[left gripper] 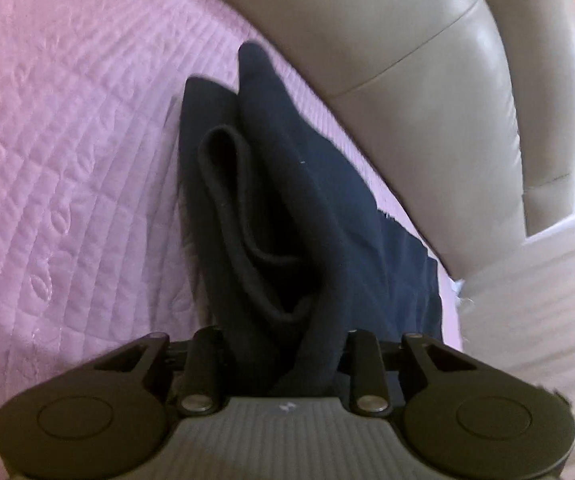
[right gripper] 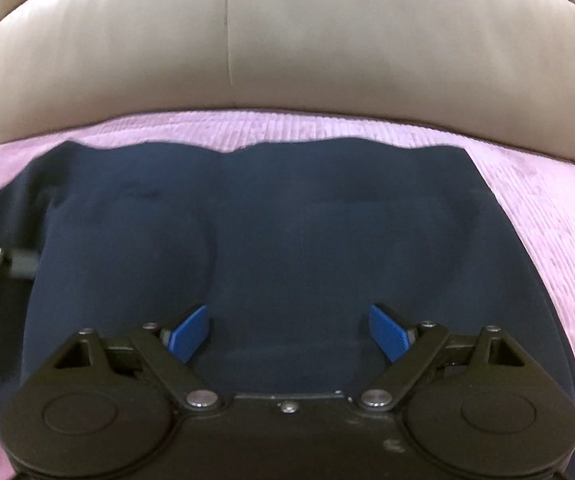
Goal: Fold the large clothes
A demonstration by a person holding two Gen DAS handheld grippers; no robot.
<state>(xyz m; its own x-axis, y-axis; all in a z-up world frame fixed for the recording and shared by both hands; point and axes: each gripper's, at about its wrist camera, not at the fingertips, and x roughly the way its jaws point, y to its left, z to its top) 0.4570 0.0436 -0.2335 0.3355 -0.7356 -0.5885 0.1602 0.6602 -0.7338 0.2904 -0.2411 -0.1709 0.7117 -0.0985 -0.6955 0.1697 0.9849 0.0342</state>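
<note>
- Left wrist view: the left gripper (left gripper: 287,344) has its jaws drawn close together with a thick bunch of the navy garment (left gripper: 307,184) rising between them; the pads themselves are hidden by the cloth, yet the fabric is pinched there and lifts up and away from the tool.
- In the same view, a rolled hem (left gripper: 239,208) of the garment forms a long loop just ahead of the jaws, and the rest of the dark cloth trails away across the pink quilted cover (left gripper: 67,140).
- The garment's far end lies near the beige leather cushion (left gripper: 407,40), which curves along the upper right; a pale striped fabric (left gripper: 527,320) fills the lower right corner.
- Right wrist view: the right gripper (right gripper: 289,330) has its jaws spread wide apart, the blue pads (right gripper: 387,332) clear of each other and nothing between them.
- Below and ahead of those pads, the navy garment (right gripper: 287,220) lies spread broad and fairly flat on the pink quilted cover (right gripper: 547,240), its far edge wavy and just short of the beige leather cushion (right gripper: 287,40).
- At the left edge of this view, part of another tool shows, blurred, against the garment's raised side.
</note>
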